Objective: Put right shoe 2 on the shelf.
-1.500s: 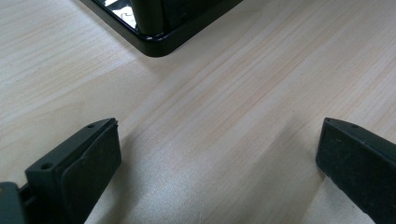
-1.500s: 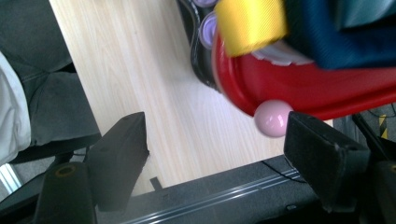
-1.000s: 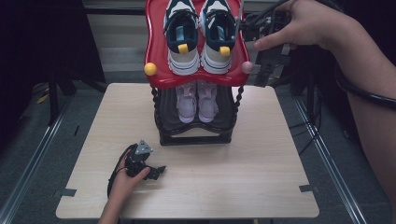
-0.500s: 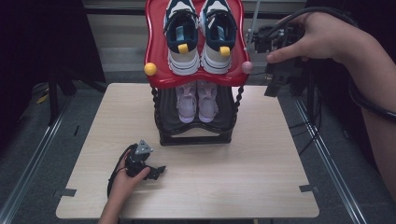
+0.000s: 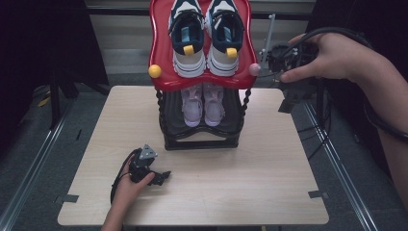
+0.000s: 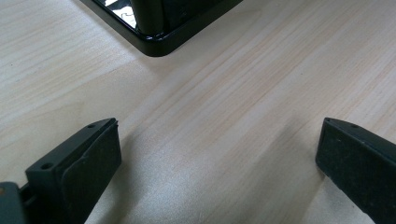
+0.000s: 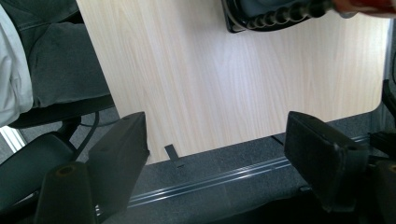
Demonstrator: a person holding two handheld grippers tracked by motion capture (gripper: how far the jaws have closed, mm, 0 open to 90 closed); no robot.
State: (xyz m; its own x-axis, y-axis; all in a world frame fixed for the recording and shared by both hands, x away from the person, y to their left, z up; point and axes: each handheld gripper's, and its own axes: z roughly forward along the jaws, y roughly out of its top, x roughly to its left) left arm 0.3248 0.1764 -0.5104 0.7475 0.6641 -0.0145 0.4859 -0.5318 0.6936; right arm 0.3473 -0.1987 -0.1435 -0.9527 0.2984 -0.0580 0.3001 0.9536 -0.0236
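While my left gripper (image 5: 161,176) rests low on the table (image 5: 269,183) with its jaws spread wide and nothing between them, I read the scene from that side across. In the left gripper view its two black pads frame bare wood, and the black base corner of the shoe rack (image 6: 161,39) sits just ahead and to the upper left, near but not touching. Moving rightward in the high view, the rack (image 5: 202,139) stands at the middle of the table's far half: the pale lilac pair (image 5: 203,103) sits on the lower black shelf, and the navy and white sneakers (image 5: 207,41) sit on the red top tray (image 5: 161,38), toes pointing toward my side, so their long axis runs from the far edge toward me. Farther right, my right gripper (image 5: 293,91) hangs beside the tray's right edge, just past the pink knob (image 5: 254,69), off the table's right side and apart from the rack. Its jaws also stand well open and grasp nothing; its own camera looks down past them onto the tabletop, the floor rail and a corner of the rack base (image 7: 261,18). I judge the right hand (image 5: 332,60) the nearer one to the top pair, which lies to its left and a little above. The jaws point downward, so reaching the nearer sneaker would mean swinging left and turning them across the shoe's width.
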